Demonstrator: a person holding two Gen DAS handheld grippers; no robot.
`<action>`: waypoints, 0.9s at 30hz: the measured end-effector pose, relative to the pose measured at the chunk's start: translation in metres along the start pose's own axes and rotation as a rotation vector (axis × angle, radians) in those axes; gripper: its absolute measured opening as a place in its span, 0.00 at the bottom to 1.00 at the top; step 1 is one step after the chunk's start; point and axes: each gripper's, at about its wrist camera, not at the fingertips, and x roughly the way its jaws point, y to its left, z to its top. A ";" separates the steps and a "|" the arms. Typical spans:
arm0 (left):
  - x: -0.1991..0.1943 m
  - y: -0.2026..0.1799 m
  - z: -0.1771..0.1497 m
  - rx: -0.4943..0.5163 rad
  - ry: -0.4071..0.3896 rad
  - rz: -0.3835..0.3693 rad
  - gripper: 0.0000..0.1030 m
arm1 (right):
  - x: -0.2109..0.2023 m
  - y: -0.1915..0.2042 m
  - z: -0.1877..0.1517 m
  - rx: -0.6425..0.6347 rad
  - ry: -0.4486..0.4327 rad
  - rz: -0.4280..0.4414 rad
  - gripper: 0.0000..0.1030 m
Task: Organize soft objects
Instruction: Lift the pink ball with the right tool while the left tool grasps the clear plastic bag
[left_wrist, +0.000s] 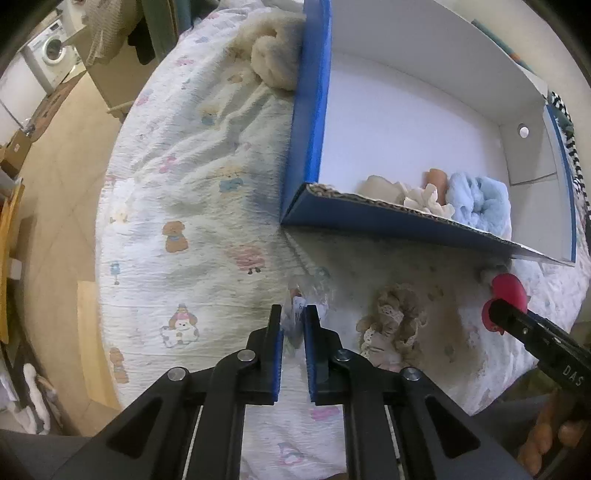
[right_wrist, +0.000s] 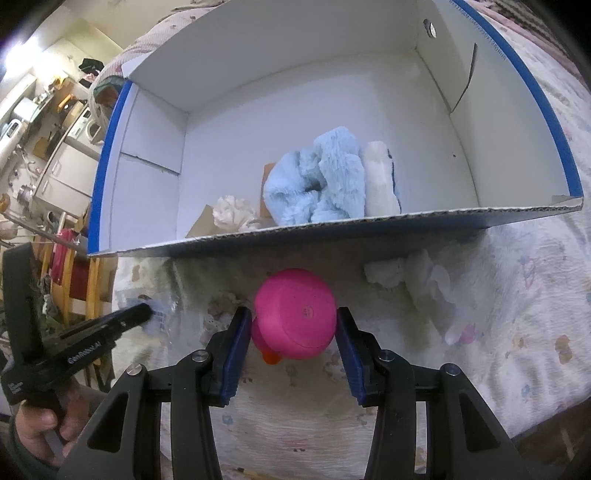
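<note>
My left gripper (left_wrist: 293, 314) is shut on a clear plastic packet (left_wrist: 308, 295) lying on the bed sheet; it shows too in the right wrist view (right_wrist: 142, 314). My right gripper (right_wrist: 293, 325) is shut on a pink rubber duck (right_wrist: 295, 314), just in front of the box's near wall; the duck shows in the left view (left_wrist: 508, 295). The blue box (left_wrist: 310, 122) with a white inside holds a light blue plush (right_wrist: 317, 181), a cream roll (right_wrist: 380, 181) and a white cloth (right_wrist: 232, 214).
A lacy beige cloth (left_wrist: 391, 325) lies on the sheet between the grippers. A cream fluffy item (left_wrist: 273, 59) lies beyond the box's left wall. A white crumpled item (right_wrist: 406, 277) lies right of the duck. The bed edge and floor (left_wrist: 55, 184) are at left.
</note>
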 end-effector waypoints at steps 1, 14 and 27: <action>-0.002 0.003 -0.003 0.002 -0.004 0.002 0.09 | 0.001 0.001 0.000 -0.002 0.001 -0.002 0.47; -0.029 -0.011 -0.023 0.015 -0.090 0.052 0.09 | 0.000 0.009 -0.004 -0.025 0.005 0.019 0.47; -0.109 -0.045 -0.025 0.052 -0.277 0.026 0.09 | -0.040 0.029 0.000 -0.107 -0.089 0.124 0.47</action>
